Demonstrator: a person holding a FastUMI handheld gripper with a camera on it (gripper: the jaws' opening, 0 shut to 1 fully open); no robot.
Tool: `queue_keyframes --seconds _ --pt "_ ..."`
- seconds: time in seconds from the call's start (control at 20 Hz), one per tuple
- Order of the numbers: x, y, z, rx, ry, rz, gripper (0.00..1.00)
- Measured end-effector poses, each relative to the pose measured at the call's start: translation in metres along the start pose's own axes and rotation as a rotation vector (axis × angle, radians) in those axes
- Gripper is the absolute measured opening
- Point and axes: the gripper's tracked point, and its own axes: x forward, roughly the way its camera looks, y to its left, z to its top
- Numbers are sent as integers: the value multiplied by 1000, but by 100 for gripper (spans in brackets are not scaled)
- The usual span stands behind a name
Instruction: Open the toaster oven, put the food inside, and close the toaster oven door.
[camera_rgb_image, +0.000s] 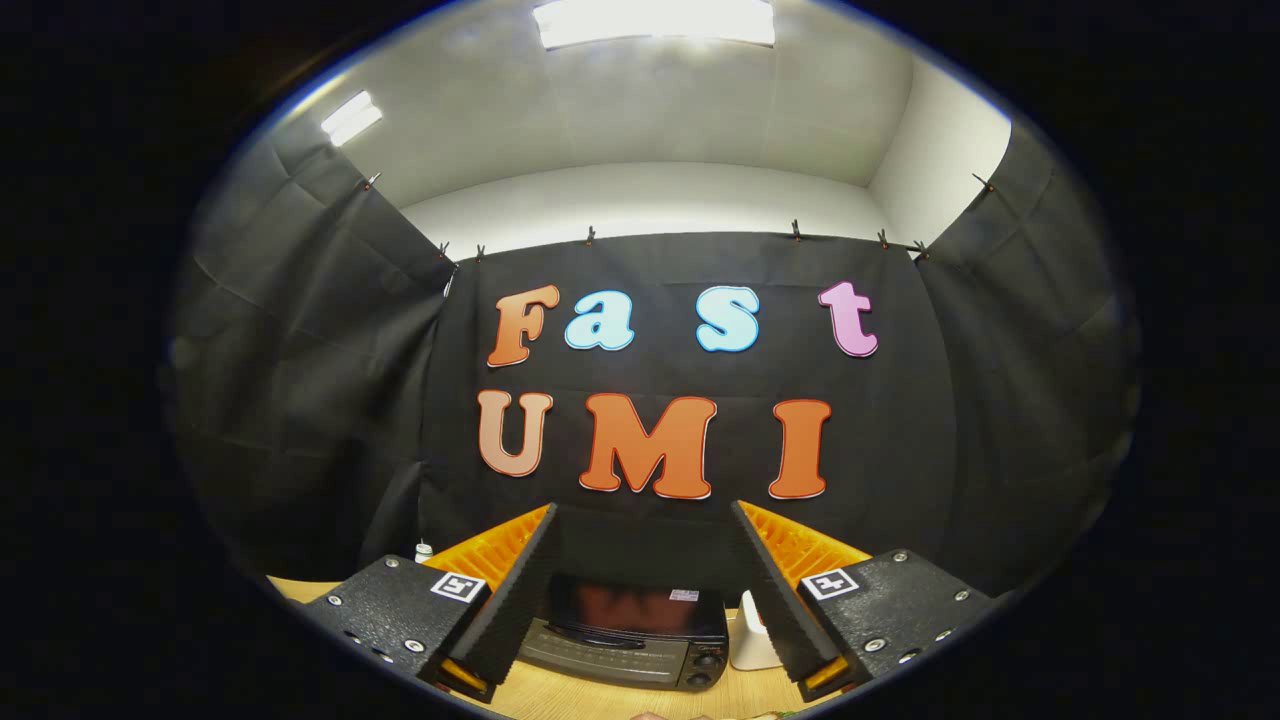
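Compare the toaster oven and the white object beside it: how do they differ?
The toaster oven is dark, wide and boxy; the white object is pale, narrow and upright.
The toaster oven lies beyond the gap of the open tongs; the white object is partly hidden behind one finger.
The toaster oven has knobs and a closed glass door; the white object shows no detail.
Both stand on the wooden table.

The gripper's (645, 520) spread fingers are covering both ends of the black, glass-doored toaster oven (625, 630). At four o'clock from it, a small white object (748, 640) is sitting half hidden, too unclear to identify.
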Motion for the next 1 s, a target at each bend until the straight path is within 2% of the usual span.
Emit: queue_keyframes --seconds 0.45,0.8,1.0 --pt "1 4 -7 5 26 7 99" --pt "27 33 -56 91 125 56 99" --pt "42 37 -81 93 147 41 99"
